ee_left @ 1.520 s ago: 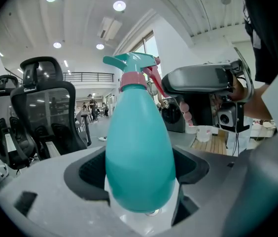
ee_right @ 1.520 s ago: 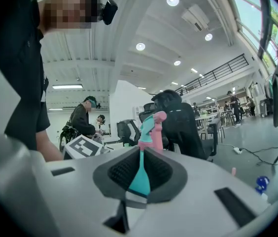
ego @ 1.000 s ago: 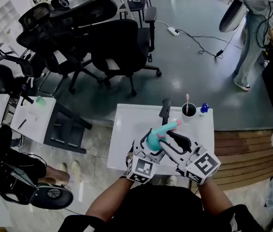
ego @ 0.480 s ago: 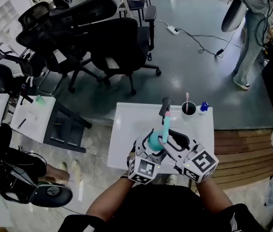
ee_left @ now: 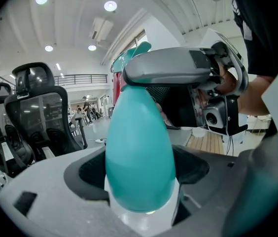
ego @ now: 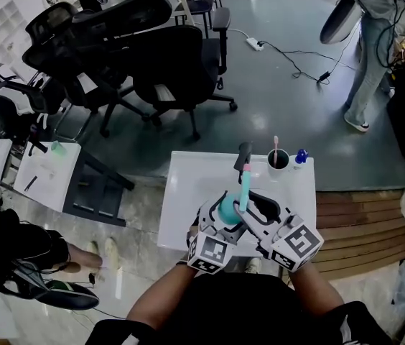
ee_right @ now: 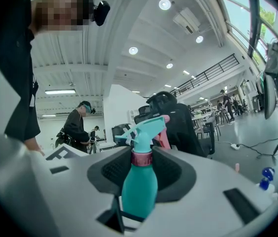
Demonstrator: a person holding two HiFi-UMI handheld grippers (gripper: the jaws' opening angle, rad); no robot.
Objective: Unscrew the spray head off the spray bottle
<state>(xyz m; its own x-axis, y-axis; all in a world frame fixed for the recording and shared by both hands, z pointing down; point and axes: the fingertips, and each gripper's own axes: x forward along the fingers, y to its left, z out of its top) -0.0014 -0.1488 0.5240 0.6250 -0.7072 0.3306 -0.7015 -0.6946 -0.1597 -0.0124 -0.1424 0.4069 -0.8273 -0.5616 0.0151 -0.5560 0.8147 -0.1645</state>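
Observation:
A teal spray bottle (ego: 227, 209) is held above the white table (ego: 188, 185) by both grippers. My left gripper (ego: 220, 211) is shut on the bottle's round body (ee_left: 139, 152), which fills the left gripper view. My right gripper (ego: 244, 205) reaches in from the right, level with the neck. In the right gripper view the pink collar (ee_right: 141, 158) under the teal spray head (ee_right: 146, 128) sits between the pads, touching both. Its jaws have just been closing on that collar. The nozzle (ego: 245, 178) points away from me.
At the table's far edge stand a black cup (ego: 278, 161) with a toothbrush, a small blue thing (ego: 301, 157) and a black object (ego: 244, 155). Office chairs (ego: 152, 63) crowd the floor beyond. A person (ego: 378, 56) stands at the upper right, with wooden decking (ego: 360, 221) to the right.
The spray head has turned: its nozzle pointed right a second ago and now points away from me. Both hands stayed nearly in place around the bottle.

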